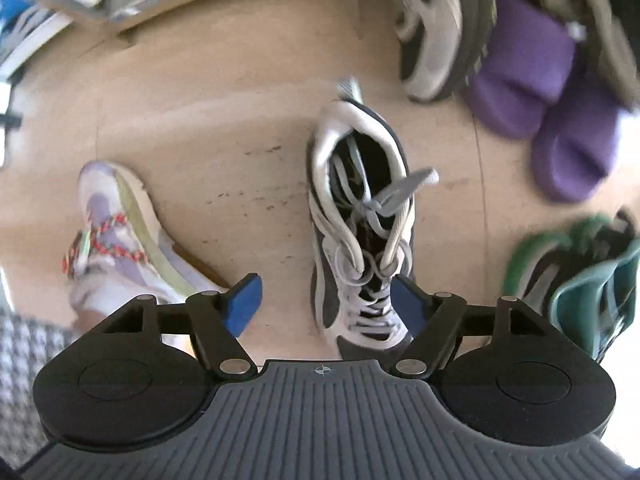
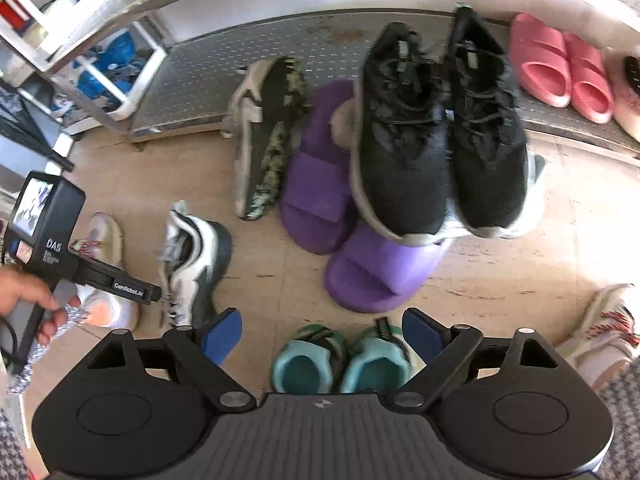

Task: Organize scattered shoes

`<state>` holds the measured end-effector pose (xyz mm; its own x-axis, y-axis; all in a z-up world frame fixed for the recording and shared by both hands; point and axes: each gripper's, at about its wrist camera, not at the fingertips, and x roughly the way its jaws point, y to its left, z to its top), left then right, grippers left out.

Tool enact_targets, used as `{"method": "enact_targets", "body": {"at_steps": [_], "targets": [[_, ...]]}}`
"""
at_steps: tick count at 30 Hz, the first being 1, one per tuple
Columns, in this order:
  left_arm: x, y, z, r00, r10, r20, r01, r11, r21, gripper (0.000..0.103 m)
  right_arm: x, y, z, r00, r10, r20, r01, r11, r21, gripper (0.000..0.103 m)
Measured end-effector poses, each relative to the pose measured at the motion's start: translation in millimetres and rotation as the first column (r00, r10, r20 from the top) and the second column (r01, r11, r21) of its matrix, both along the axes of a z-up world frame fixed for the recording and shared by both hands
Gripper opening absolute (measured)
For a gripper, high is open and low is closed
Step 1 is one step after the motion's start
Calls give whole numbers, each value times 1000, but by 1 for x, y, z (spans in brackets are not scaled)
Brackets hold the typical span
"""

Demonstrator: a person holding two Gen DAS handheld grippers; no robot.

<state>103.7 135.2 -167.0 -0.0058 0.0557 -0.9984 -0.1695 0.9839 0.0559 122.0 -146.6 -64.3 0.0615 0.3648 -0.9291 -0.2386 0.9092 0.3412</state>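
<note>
From the left wrist, my left gripper (image 1: 326, 304) hangs spread wide with nothing between its blue pads, just above a white-and-navy sneaker (image 1: 360, 220) on the floor (image 1: 200, 120). The sneaker's long axis runs straight away from me, toe under the gripper, heel and open collar at the far end. I judge it light, with a soft upper and stiff sole; the padded collar or heel looks the firmest place to pinch, since the loose laces would slip. A pale lilac sneaker (image 1: 116, 236) lies well to its left, angled.

From the right wrist, my right gripper (image 2: 322, 334) is equally wide open and holds nothing, poised over a teal pair (image 2: 342, 364) set side by side, openings facing up. Beyond them, purple slides (image 2: 352, 240) lie overlapped under a black pair (image 2: 440, 132) whose toes point toward me. An olive-black sneaker (image 2: 262, 136) lies on its side, heel on the metal shelf (image 2: 192, 76). Pink slides (image 2: 560, 68) sit paired on that shelf. The foam slides should be light and squashy.
</note>
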Motion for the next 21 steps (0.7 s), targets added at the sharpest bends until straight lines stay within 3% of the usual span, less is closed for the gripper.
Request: {"method": "enact_targets", "body": {"at_steps": [3, 5, 8, 13, 19, 21], "targets": [[-17, 17, 6, 983, 167, 73, -162, 984, -71, 66, 0, 12, -7, 999, 16, -33, -14, 998, 54, 66], [-22, 25, 2, 975, 201, 96, -193, 977, -87, 65, 0, 21, -12, 998, 27, -54, -22, 996, 90, 64], [-17, 25, 5, 973, 174, 150, -165, 984, -73, 65, -11, 48, -28, 995, 57, -77, -53, 997, 52, 65], [9, 31, -6, 964, 149, 221, -131, 987, -90, 60, -36, 60, -43, 990, -35, -140, 41, 999, 36, 67], [39, 8, -45, 991, 20, 131, -16, 999, -32, 47, -50, 47, -49, 981, -74, -180, 73, 997, -11, 70], [40, -1, -59, 995, -56, 82, 55, 998, 15, 27, -48, 42, -48, 980, -85, -180, 82, 996, -26, 71]]}}
